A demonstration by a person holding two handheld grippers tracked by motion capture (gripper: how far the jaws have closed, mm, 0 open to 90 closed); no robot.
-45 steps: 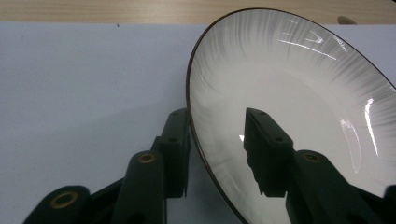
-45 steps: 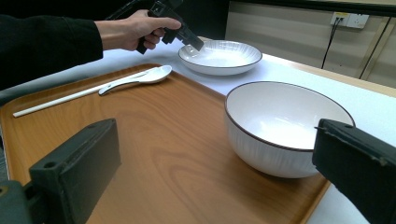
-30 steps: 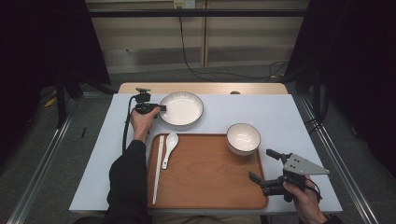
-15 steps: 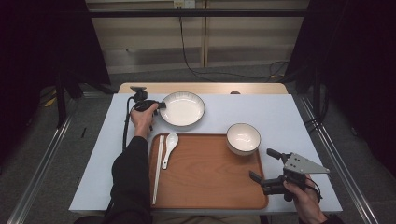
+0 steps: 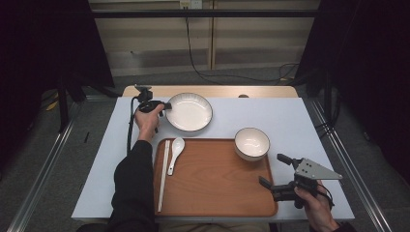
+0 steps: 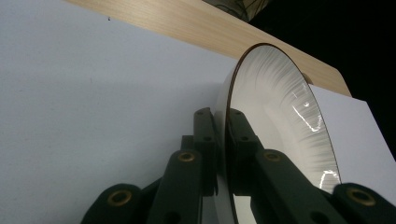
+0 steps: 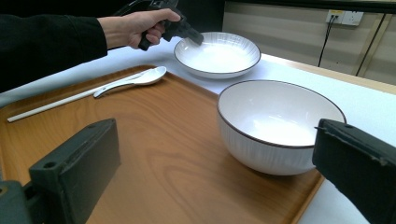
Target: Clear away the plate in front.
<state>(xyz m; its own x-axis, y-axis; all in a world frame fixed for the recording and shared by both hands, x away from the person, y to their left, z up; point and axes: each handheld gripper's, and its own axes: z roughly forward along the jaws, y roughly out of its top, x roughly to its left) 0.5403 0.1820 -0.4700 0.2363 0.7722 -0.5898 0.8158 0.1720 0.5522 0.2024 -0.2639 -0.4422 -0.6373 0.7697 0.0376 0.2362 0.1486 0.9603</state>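
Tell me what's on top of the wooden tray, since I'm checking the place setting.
On the tray lie white chopsticks and a white spoon; the bowl overlaps its far right corner. What the bowl covers is hidden.

The plate (image 6: pixel 280 130) clamped in the left tool (image 6: pixel 223 154) looks like glazed ceramic: glossy white with fine ribbed lines radiating on its inner wall, bright glints, and a thin dark rim. The tool's jaws are matt black plastic, faintly rough, with brass-coloured rivets. Beside them the worktop (image 6: pixel 93 93) has a smooth, matt, pale cover; beyond it lies a strip of light, bare wood. Ahead of the right tool (image 7: pixel 224 177), whose pads are dull black, a tray (image 7: pixel 163 154) shows warm, satiny wood grain. On it sit a glossy white bowl (image 7: pixel 280 126), a shiny spoon (image 7: pixel 135 79) and matt pale chopsticks (image 7: pixel 70 100).
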